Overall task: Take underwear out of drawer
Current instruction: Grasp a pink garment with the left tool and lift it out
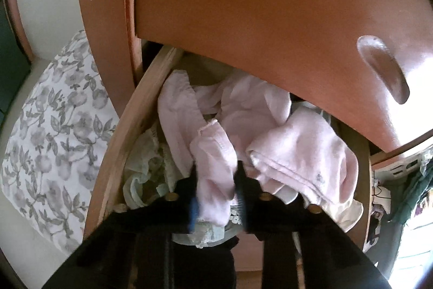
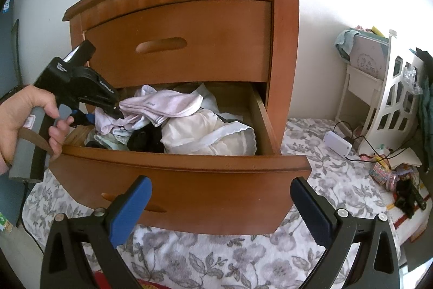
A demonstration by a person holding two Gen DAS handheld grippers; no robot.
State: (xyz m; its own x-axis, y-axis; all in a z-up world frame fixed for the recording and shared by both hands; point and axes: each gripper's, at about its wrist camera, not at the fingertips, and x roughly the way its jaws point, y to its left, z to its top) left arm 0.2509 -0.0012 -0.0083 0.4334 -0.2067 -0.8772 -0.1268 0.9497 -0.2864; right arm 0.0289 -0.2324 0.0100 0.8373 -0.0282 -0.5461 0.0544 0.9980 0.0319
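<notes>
The right gripper [image 2: 220,210] hangs in front of the open drawer [image 2: 184,175], jaws wide apart and empty. Inside the drawer, at its left side, the left gripper [image 1: 217,197] has pinched together on a fold of pale pink underwear [image 1: 213,167]. The piece lies among the heap, so lifting it clear of the drawer is judged the step left.

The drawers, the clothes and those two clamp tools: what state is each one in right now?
Lower drawer: pulled open, full of clothes.
Upper drawer: closed.
Pink underwear: pinched, not yet out of the drawer.
Left gripper: shut on the pink underwear.
Right gripper: open, empty, outside the drawer.
</notes>
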